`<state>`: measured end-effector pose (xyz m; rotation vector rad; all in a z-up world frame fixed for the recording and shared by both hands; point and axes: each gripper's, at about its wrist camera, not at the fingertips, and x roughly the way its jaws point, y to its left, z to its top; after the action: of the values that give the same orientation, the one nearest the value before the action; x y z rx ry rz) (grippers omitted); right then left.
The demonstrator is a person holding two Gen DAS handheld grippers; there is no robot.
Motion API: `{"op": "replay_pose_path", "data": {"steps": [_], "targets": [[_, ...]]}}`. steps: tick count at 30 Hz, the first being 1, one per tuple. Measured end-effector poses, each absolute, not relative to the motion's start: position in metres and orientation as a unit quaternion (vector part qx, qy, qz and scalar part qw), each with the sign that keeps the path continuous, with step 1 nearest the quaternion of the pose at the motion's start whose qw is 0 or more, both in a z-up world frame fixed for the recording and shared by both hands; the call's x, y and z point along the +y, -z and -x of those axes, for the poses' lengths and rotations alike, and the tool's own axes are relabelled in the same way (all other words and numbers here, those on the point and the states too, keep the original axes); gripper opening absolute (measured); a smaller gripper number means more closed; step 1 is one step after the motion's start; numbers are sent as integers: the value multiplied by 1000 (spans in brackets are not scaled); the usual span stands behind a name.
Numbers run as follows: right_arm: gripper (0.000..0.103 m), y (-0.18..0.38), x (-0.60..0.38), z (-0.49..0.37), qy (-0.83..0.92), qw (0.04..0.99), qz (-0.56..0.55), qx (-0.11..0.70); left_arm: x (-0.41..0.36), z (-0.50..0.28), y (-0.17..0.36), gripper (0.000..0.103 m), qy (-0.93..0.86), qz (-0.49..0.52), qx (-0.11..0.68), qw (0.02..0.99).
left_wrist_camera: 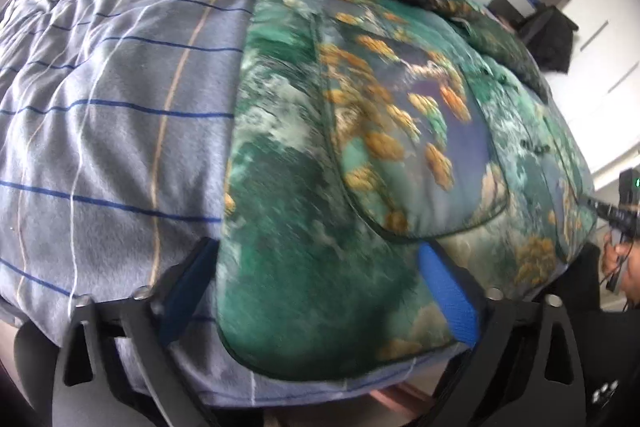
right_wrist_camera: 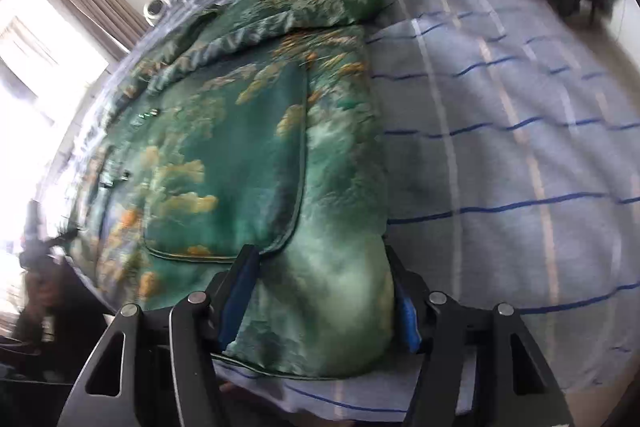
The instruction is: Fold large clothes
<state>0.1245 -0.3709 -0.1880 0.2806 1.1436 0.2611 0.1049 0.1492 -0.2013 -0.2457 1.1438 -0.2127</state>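
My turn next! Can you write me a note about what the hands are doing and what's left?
Left gripper: open, its jaws astride the near left corner of the green garment.
Right gripper: open, astride the near right corner.
The garment lies spread on the striped bed, its sleeves already folded in.
Nothing is gripped yet.
Left: probably close both grippers on the corners, then fold the near edge toward the far end.

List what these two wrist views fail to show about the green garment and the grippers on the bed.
- Left wrist view: the green garment hides the left gripper fingertips; contact with the cloth is unclear.
- Right wrist view: the right gripper straddles the garment's near corner; whether it pinches is unclear.
- Right wrist view: window glare and blur wash out the garment's far left edge.
- Both views: the striped bedsheet is cut off by the frame.
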Motion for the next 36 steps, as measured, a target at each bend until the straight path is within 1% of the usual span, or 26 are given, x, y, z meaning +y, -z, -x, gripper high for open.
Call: {"op": "replay_pose_path", "data": {"steps": [1,2,3,5,6,9,15,19,23,26,28,32,36], "targets": [[43,187,-373,-125,-130,820,-146,539,148,-103,200,70,104,112,543,826],[30,185,-375,-126,-132,817,-154,540,149,-102,198,53,105,113,546,824],[22,183,-375,-124,-133,816,-160,539,150,-101,196,34,106,116,546,823],[18,173,-376,-122,-141,816,-174,532,156,-99,189,18,106,133,545,821],[17,168,-376,-121,-144,817,-177,529,158,-99,186,15,107,139,544,820],[16,151,-372,-116,-153,821,-180,520,162,-96,172,12,105,144,540,823],[14,129,-366,-103,-170,818,-184,517,167,-81,142,11,113,131,523,834],[14,126,-366,-87,-180,808,-186,529,169,-68,138,11,111,117,531,832],[13,125,-363,-57,-195,788,-195,551,175,-39,138,11,107,99,547,824],[13,121,-361,-33,-206,774,-210,561,186,-16,129,11,115,133,553,814],[12,114,-363,-26,-212,769,-233,557,198,-10,112,10,125,180,536,815],[12,84,-371,-46,-228,785,-284,501,217,-46,63,10,135,229,473,840],[12,60,-376,-109,-235,807,-305,448,214,-116,29,8,117,199,432,872]]}}
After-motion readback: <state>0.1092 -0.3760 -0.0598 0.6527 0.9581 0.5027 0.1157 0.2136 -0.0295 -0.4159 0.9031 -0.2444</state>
